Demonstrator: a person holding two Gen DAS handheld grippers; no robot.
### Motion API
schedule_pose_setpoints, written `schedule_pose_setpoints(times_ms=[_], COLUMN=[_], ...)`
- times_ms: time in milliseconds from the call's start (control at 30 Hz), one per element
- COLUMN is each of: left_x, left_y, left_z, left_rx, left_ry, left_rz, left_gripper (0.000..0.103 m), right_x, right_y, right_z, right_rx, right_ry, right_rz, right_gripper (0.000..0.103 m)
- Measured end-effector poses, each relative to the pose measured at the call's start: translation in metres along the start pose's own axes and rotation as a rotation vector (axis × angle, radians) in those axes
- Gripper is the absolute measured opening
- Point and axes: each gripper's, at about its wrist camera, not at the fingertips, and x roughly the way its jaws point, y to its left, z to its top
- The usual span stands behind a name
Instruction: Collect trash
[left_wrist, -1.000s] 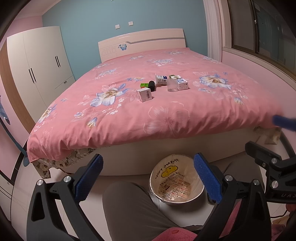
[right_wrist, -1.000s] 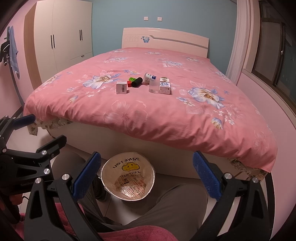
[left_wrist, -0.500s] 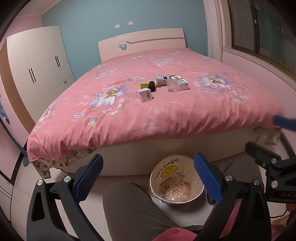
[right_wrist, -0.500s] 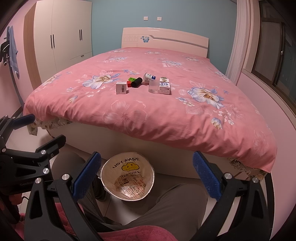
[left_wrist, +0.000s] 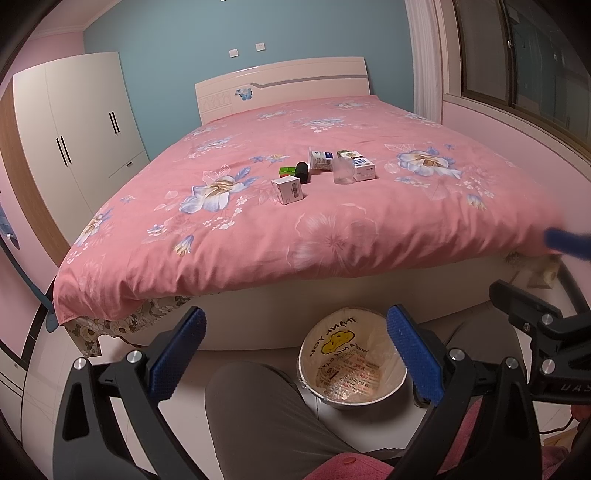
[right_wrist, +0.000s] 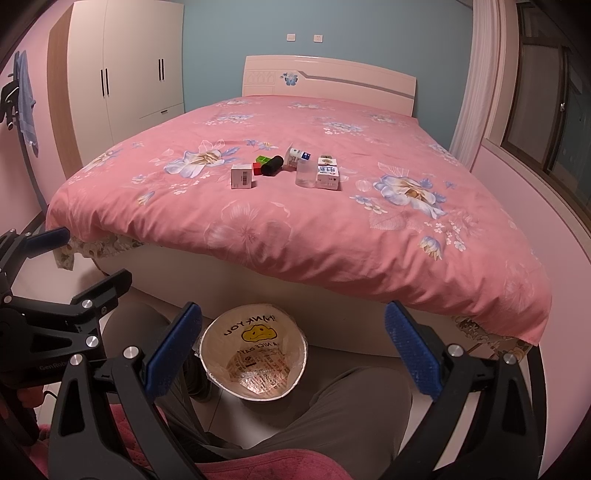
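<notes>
I hold my left hand-held gripper (left_wrist: 295, 354) low in front of the bed (left_wrist: 332, 229), its blue-padded fingers (left_wrist: 177, 354) spread wide with nothing between them. My right hand-held gripper (right_wrist: 291, 354) sits the same way, fingers (right_wrist: 412, 354) wide apart and empty; each one shows at the edge of the other's view. Below me, on the floor between my knees (left_wrist: 266, 413), stands the trash bin (left_wrist: 352, 360), lined with a printed plastic bag that carries a yellow smiley shape; it sits just in front of the foot of the bed. The trash lies in a loose cluster on the pink floral cover, well apart from both grippers. Nearest me is a small white box with a barcode (left_wrist: 288, 189). Behind it are a green cube (left_wrist: 287, 171) with a red cube (right_wrist: 256, 168) just beside it, and a black cylinder (left_wrist: 302, 172) lying on its side next to them. Further right, a white-and-blue carton (left_wrist: 320, 160) lies tipped over, a clear plastic cup (left_wrist: 342, 171) stands upright, and a second white-and-blue carton (left_wrist: 364, 168) sits right beside the cup, with a small green-topped box (left_wrist: 343, 153) just behind it. A white wardrobe (left_wrist: 81, 122) stands against the left wall.
</notes>
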Motion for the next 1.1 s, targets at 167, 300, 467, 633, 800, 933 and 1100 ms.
schedule_pose_setpoints(times_ms=[167,300,467,633,800,933,1100], left_x=[0.000,0.000,0.000,0.000,0.000,0.002,0.003], left_y=[0.000,0.000,0.000,0.000,-0.001,-0.004,-0.002], left_z=[0.000,0.000,0.000,0.000,0.002,-0.002,-0.001], left_rx=[0.000,0.000,-0.001,0.000,-0.001,0.002,0.002], left_ry=[0.002,0.001,0.001,0.002,0.003,0.010,0.014], left_rz=[-0.001,0.000,0.001,0.000,-0.001,-0.007,-0.016], left_gripper=[0.100,0.100,0.100,0.100,0.100,0.100,0.100], right_x=[0.000,-0.001,-0.001,-0.001,-0.001,-0.002,0.000], right_y=[0.000,0.000,0.000,0.008,0.000,-0.002,-0.002], right_z=[0.000,0.000,0.000,0.001,-0.001,0.001,0.006], right_rx=[-0.001,-0.001,-0.003,-0.003,-0.005,-0.009,-0.025], right_ry=[0.000,0.000,-0.001,-0.001,-0.002,0.000,-0.002], right_rz=[0.000,0.000,-0.001,-0.003,-0.003,0.000,-0.009], right_gripper=[0.097,0.097,0.097,0.097,0.097,0.097,0.097])
